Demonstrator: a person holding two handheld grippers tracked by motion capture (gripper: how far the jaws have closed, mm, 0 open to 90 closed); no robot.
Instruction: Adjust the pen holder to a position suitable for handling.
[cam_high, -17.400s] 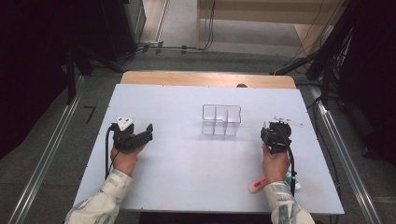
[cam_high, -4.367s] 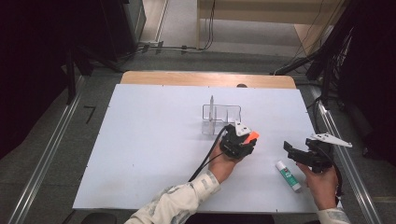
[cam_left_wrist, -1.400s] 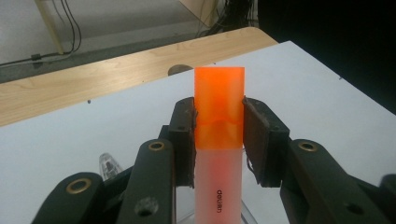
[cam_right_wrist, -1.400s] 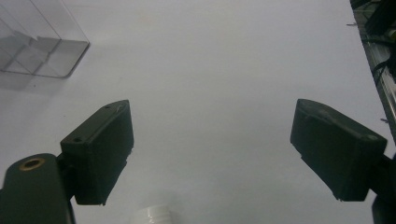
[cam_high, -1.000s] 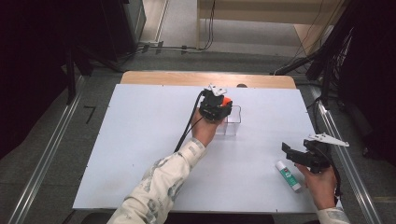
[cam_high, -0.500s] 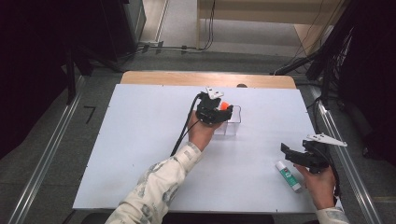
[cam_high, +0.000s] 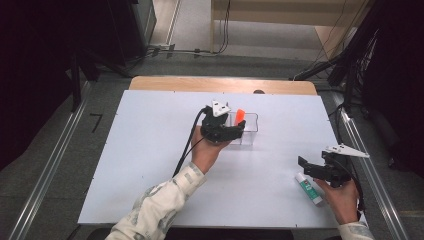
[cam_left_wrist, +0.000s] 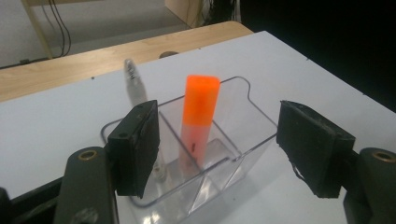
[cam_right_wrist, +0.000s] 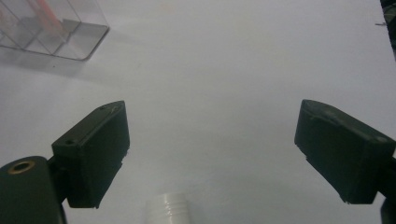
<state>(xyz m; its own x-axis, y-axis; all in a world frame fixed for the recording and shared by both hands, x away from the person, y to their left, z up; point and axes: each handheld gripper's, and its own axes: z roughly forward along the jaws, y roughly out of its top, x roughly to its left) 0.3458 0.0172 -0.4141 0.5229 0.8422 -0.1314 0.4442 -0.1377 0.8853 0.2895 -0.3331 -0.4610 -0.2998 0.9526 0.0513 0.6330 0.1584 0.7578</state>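
White laminate covers the one table (cam_high: 150, 165), and on it stands one clear plastic organizer (cam_left_wrist: 243, 116) with several compartments. In its middle compartment one orange highlighter (cam_left_wrist: 198, 116) stands nearly upright, leaning slightly; beside it, in the compartment nearer the wooden table edge, one silver pen (cam_left_wrist: 135, 86) stands too. The left gripper (cam_left_wrist: 217, 149) sits just in front of the organizer, its jaws having just been opening, and they now stand wide on either side of the highlighter without touching it. So the step in hand looks like the release after dropping the highlighter in; the next move likely calls for drawing this gripper straight back without clipping the organizer's wall. At the table's right, one glue stick (cam_high: 309, 188) lies on its side, just beside the right gripper (cam_high: 312, 169), whose jaws are spread apart with nothing between them. In the right gripper view its white cap end (cam_right_wrist: 167, 209) shows just below the jaws. Picking it up probably comes next: lower, straddle, close.
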